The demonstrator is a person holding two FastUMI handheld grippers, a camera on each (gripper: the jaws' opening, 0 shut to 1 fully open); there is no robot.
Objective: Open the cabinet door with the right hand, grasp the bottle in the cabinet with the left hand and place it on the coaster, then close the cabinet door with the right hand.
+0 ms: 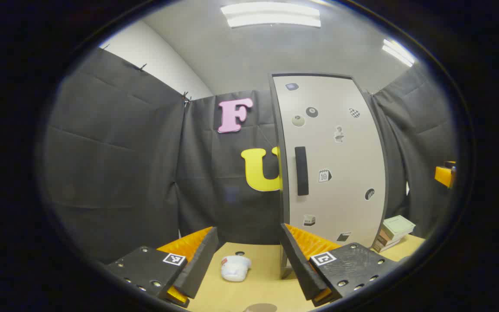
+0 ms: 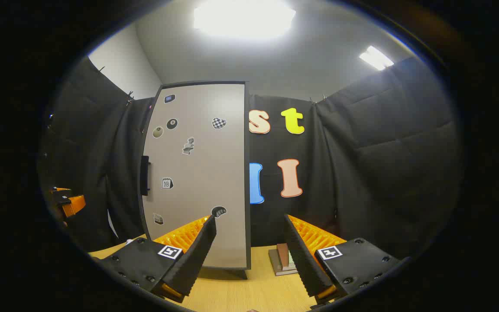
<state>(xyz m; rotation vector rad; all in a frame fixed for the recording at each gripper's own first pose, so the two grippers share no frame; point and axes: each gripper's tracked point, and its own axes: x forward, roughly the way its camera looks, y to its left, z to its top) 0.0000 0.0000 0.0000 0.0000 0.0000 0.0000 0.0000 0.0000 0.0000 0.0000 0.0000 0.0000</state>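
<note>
The cabinet door [image 1: 332, 160] is shut: a flat pale panel with a dark vertical handle [image 1: 301, 170] and small stickers, one showing "10". The left gripper [image 1: 249, 255] and right gripper [image 2: 249, 251] hold their fingers wide apart, empty, short of the door. A white crumpled item [image 1: 235, 267], possibly cloth, lies on the wooden counter [image 1: 258, 286]. Stacked books [image 1: 393, 232] sit beside the cabinet.

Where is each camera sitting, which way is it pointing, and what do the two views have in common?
Left gripper view: rides the left gripper, low over the table, facing the closed cabinet door and its handle; own open fingers frame a white cloth.
Right gripper view: rides the right gripper, facing the same door from farther right, books beyond its open fingers.
Shared: cabinet, table, books.
</note>
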